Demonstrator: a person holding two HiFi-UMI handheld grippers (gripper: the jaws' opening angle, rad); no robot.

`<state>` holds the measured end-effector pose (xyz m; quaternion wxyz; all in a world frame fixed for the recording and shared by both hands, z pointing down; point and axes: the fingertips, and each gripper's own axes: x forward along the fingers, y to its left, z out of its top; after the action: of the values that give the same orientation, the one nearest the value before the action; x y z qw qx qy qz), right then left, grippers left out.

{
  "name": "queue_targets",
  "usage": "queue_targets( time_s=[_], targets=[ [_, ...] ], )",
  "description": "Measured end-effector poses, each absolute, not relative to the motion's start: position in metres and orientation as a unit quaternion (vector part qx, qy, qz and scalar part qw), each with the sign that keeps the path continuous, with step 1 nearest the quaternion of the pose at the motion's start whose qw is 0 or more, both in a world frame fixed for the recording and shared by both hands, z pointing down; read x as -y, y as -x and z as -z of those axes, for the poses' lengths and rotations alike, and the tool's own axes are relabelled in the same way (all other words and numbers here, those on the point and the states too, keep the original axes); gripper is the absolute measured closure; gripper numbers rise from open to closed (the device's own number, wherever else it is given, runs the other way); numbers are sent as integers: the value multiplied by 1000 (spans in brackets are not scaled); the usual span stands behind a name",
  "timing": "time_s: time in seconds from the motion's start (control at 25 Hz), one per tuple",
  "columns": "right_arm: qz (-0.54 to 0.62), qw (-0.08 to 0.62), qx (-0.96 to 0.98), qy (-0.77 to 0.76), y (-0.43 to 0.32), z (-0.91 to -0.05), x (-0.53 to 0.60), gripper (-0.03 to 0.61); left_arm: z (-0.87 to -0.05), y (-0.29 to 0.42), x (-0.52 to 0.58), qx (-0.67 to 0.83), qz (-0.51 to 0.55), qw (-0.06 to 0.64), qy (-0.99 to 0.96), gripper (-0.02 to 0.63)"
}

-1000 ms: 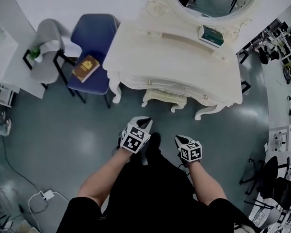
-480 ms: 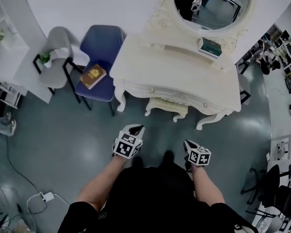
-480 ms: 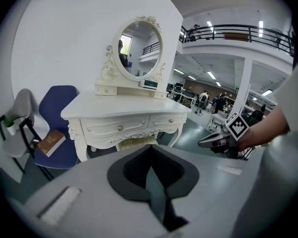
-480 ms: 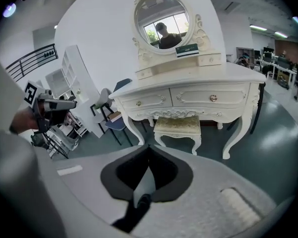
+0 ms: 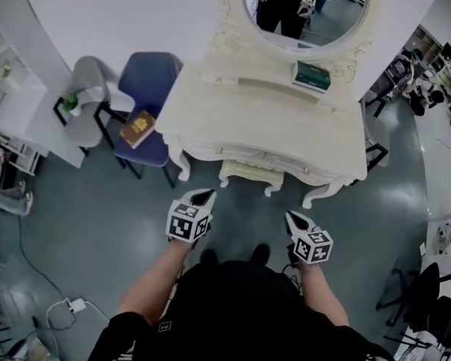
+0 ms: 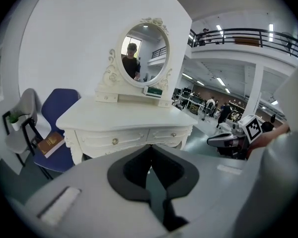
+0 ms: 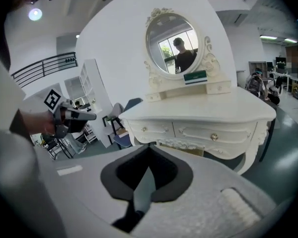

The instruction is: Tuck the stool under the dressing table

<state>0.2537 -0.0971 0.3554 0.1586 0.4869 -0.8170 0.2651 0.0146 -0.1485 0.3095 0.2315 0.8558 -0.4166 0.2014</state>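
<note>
The left tool (image 5: pixel 204 195) is clenched with nothing in it: in the left gripper view its dark pads meet tip to tip (image 6: pixel 150 155) and only floor shows past them. The right tool (image 5: pixel 292 216) is clenched and empty too, its pads closed together in its own view (image 7: pixel 148 155). Each is held on a bare forearm in front of the person's black-clad body, the two tools well apart and both aimed at the ornate cream-white dressing bench (image 5: pixel 270 122), neither touching it.

The small cream-white carved stool (image 5: pixel 246 173) stands beneath the front of the bench, between the bench's curved front legs; only its front edge and two scrolled legs show beyond the drawer fronts in the head view. In the right gripper view its carved apron (image 7: pixel 186 146) sits just under the drawers.

On the bench's back ledge lies a dark green box (image 5: pixel 312 75), below the oval framed mirror (image 5: pixel 304 6), which reflects the person. To the bench's left stands a blue upholstered chair (image 5: pixel 152 77) with a brown book (image 5: pixel 137 128) on its seat, and beyond it a grey chair (image 5: pixel 83 104) against the white wall. The glossy grey-green floor (image 5: pixel 98 216) lies all around
</note>
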Motion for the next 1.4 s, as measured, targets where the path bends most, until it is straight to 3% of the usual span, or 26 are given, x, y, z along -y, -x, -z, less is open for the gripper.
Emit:
queue_targets(
  time_s=[0.52, 0.92, 1.4],
  targets=[
    [-119, 58, 899, -418, -304, -178, 158, 575, -167, -112, 202, 456, -118, 154, -868, 597],
    [-82, -20, 904, -419, -291, -99, 184, 577, -97, -93, 242, 469, -87, 100, -873, 597],
    [-47, -29, 912, -407, -254, -66, 199, 577, -84, -70, 257, 476, -65, 85, -873, 597]
  ],
)
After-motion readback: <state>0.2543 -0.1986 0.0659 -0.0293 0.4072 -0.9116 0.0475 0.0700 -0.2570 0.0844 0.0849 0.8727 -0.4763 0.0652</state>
